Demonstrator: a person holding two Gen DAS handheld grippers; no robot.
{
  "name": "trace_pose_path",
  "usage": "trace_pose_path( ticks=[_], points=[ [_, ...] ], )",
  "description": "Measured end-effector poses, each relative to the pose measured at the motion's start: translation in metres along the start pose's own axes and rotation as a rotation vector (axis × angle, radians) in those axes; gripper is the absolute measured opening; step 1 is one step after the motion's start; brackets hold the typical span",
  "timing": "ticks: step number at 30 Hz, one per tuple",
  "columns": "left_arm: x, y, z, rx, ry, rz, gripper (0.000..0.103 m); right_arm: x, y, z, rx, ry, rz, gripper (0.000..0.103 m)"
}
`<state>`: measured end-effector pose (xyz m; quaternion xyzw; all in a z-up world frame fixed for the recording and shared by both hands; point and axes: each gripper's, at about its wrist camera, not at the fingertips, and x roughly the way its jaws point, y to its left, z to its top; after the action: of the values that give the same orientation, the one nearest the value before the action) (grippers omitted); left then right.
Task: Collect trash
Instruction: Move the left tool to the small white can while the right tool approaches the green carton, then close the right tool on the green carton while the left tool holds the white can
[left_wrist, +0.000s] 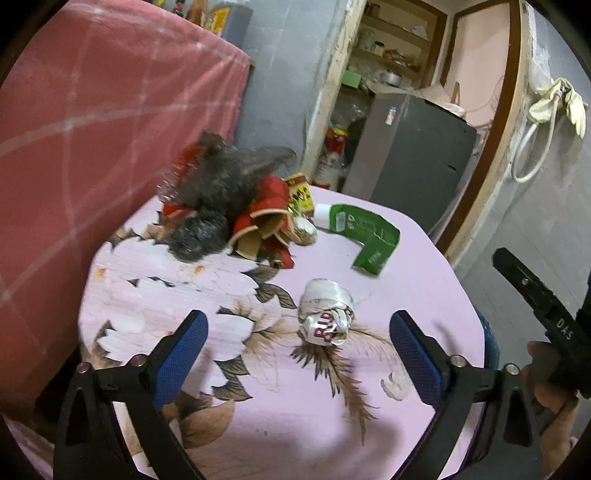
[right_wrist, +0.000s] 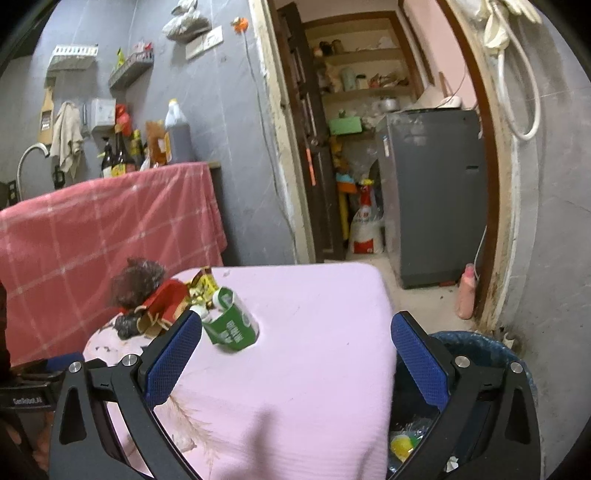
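A crumpled white wrapper with red letters (left_wrist: 325, 314) lies on the pink flowered table (left_wrist: 424, 258), between the open fingers of my left gripper (left_wrist: 299, 354). Farther back lie a bent green carton (left_wrist: 365, 232), a torn red cardboard box (left_wrist: 266, 225), a yellow and red packet (left_wrist: 301, 192) and dark crumpled bags (left_wrist: 221, 184). My right gripper (right_wrist: 295, 354) is open and empty over the table's right side. The green carton (right_wrist: 232, 321) sits just beyond its left fingertip. A blue-lined trash bin (right_wrist: 476, 354) with litter inside stands below the table's right edge.
A pink checked cloth (right_wrist: 110, 229) covers a counter on the left. A grey fridge (right_wrist: 432, 199) stands in the doorway behind. A pink bottle (right_wrist: 466, 291) stands on the floor by the door frame. A small clear scrap (left_wrist: 397, 384) lies near my left gripper's right finger.
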<state>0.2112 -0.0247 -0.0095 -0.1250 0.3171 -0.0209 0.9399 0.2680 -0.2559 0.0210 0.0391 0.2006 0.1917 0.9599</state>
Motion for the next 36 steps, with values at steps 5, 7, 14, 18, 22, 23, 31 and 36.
trace_pose_path(
  ticks=[5,7,14,18,22,23,31,36],
  points=[
    [0.016,-0.002,0.002,-0.003,0.079,-0.038,0.065,0.015,0.002,-0.004,-0.014,0.054,0.019,0.103],
    [0.020,-0.002,0.003,-0.010,0.099,-0.050,0.059,0.020,0.003,-0.005,-0.017,0.074,0.030,0.103],
    [0.028,-0.003,0.006,-0.009,0.141,-0.067,0.029,0.043,0.011,-0.009,-0.030,0.159,0.084,0.101],
    [0.029,0.000,0.009,-0.019,0.139,-0.065,0.025,0.056,0.015,-0.011,-0.027,0.197,0.107,0.097],
    [0.029,0.005,0.013,-0.038,0.127,-0.056,0.024,0.070,0.022,-0.011,-0.041,0.235,0.119,0.092],
    [0.029,0.008,0.014,-0.043,0.126,-0.055,0.023,0.074,0.025,-0.011,-0.049,0.247,0.122,0.091],
    [0.026,0.021,0.021,-0.084,0.117,-0.065,0.023,0.102,0.043,-0.009,-0.096,0.311,0.132,0.085],
    [0.024,0.024,0.021,-0.100,0.119,-0.073,0.023,0.119,0.052,-0.009,-0.122,0.347,0.117,0.071]
  ],
)
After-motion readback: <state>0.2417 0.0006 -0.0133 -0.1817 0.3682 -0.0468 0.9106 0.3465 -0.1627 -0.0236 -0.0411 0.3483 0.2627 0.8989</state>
